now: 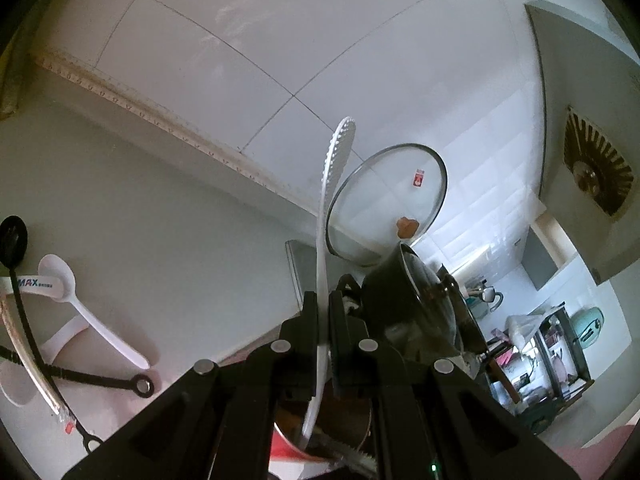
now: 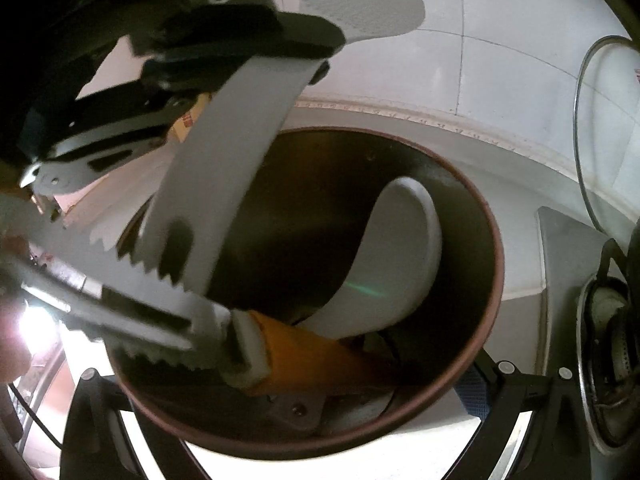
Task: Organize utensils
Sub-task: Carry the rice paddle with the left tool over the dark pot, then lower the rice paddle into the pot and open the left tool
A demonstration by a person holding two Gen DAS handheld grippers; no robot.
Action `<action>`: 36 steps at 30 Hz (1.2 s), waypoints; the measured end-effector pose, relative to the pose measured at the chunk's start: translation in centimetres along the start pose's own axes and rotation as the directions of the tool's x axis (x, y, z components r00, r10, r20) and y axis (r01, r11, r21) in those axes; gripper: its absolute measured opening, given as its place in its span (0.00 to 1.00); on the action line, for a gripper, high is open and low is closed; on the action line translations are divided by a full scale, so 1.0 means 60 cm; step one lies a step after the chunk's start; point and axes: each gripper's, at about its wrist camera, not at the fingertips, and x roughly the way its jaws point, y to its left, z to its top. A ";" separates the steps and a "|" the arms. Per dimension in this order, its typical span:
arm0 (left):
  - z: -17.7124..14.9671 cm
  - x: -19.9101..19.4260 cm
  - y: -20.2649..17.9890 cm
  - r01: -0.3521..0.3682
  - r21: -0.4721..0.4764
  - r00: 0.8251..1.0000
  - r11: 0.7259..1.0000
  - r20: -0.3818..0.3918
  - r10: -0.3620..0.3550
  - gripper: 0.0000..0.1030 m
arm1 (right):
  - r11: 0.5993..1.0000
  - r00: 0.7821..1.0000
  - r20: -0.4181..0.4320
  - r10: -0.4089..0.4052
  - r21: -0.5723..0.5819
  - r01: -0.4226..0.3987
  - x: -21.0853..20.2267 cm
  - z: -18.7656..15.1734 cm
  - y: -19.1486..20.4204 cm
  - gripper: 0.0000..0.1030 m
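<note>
Above the pot [image 2: 472, 200], left hand-held gripper [image 1: 324, 316] clamping white rice paddle [image 1: 334, 160]

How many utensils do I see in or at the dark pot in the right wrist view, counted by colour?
White: 2, the rice paddle at the pot and the spoon inside it
Orange: 1, the orange-handled tool
Silver: 1, the serrated tongs
Total: 4
</note>
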 end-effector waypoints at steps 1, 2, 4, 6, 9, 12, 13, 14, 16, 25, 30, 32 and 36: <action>-0.001 -0.001 -0.002 -0.002 0.006 1.000 1.000 -0.002 0.002 0.04 | 1.000 1.000 0.001 -0.001 0.001 0.001 0.000 0.001 0.000 1.00; -0.004 -0.004 -0.005 -0.003 0.015 1.000 1.000 -0.001 0.003 0.04 | 1.000 1.000 0.001 -0.001 0.001 0.001 0.000 0.001 0.001 1.00; -0.007 -0.010 -0.008 -0.004 0.020 1.000 1.000 0.006 0.004 0.05 | 1.000 1.000 0.003 -0.002 0.004 0.002 0.000 0.002 0.002 1.00; -0.008 -0.017 -0.009 -0.006 0.021 1.000 1.000 0.012 0.005 0.05 | 1.000 1.000 0.004 -0.003 0.002 0.003 0.000 -0.001 0.002 1.00; -0.009 -0.026 -0.011 -0.013 0.019 1.000 1.000 0.012 0.013 0.05 | 1.000 1.000 0.005 -0.004 0.003 0.004 0.001 0.001 0.003 1.00; -0.010 -0.038 -0.017 -0.031 0.029 1.000 0.999 0.003 0.031 0.05 | 1.000 1.000 0.007 -0.005 0.002 0.005 0.001 -0.002 0.004 1.00; -0.010 -0.040 -0.019 -0.037 0.030 0.999 0.999 0.000 0.037 0.05 | 1.000 1.000 0.007 -0.006 0.002 0.006 0.002 -0.002 0.003 1.00; -0.012 -0.044 -0.021 -0.047 0.035 0.999 0.998 -0.004 0.047 0.05 | 1.000 1.000 0.006 -0.006 0.002 0.006 0.002 -0.002 0.003 1.00; -0.020 -0.050 -0.030 -0.067 0.059 0.998 0.996 -0.016 0.068 0.05 | 1.000 1.000 0.006 -0.005 0.003 0.005 0.001 -0.002 0.005 1.00; -0.057 -0.023 -0.042 -0.140 0.110 0.980 0.984 -0.124 0.153 0.06 | 1.000 1.000 0.006 -0.005 0.013 0.005 -0.003 0.001 0.003 1.00; -0.055 -0.024 -0.040 -0.152 0.106 0.979 0.983 -0.122 0.165 0.06 | 1.000 1.000 0.008 -0.006 0.013 0.006 -0.005 0.002 0.005 1.00; -0.055 -0.024 -0.049 -0.173 0.128 0.975 0.977 -0.122 0.188 0.06 | 1.000 1.000 0.010 -0.006 0.011 0.006 -0.003 -0.001 0.002 1.00; -0.058 -0.029 -0.058 -0.180 0.155 0.972 0.971 -0.124 0.200 0.13 | 1.000 1.000 0.008 -0.002 0.011 0.002 0.003 0.004 0.005 1.00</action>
